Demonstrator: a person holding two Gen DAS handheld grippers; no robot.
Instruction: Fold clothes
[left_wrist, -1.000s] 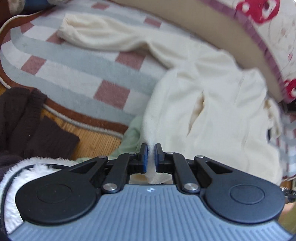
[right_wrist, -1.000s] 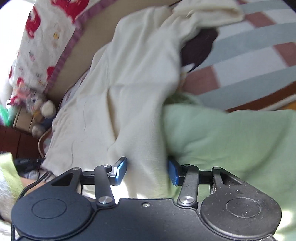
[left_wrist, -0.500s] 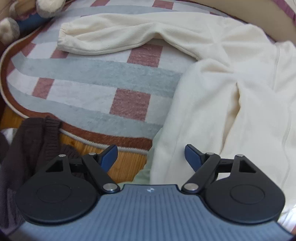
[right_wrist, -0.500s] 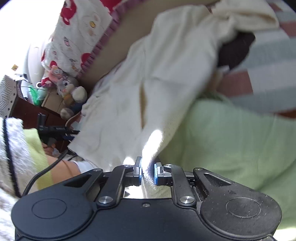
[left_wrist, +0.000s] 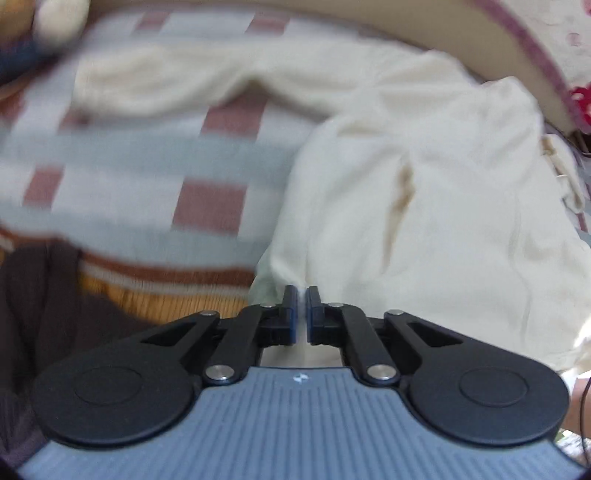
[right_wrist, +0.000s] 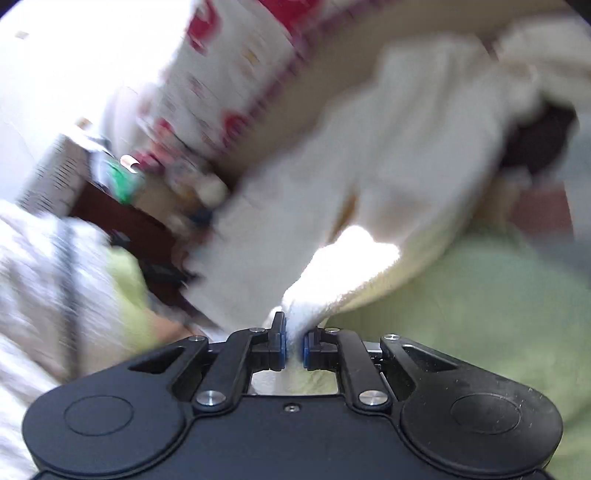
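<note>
A cream fleece garment (left_wrist: 424, 192) lies spread over a striped rug (left_wrist: 147, 177), one sleeve (left_wrist: 166, 81) stretched to the left. My left gripper (left_wrist: 302, 299) is shut on the garment's near hem edge. In the right wrist view the same cream garment (right_wrist: 369, 177) runs up and away, and my right gripper (right_wrist: 294, 332) is shut on another part of its hem. A pale green garment (right_wrist: 480, 302) lies under it on the right. Both views are blurred by motion.
A dark brown knit garment (left_wrist: 40, 314) lies at the left on the wood floor (left_wrist: 155, 295). A bed edge with a red-patterned cover (right_wrist: 236, 70) runs along the back. A soft toy (left_wrist: 55, 18) sits at far left. My sleeve (right_wrist: 44, 295) shows at left.
My left gripper was open half a second ago and has closed on the cream hem again. My right gripper stays shut on the hem and both views have swung, lifting the cloth.
</note>
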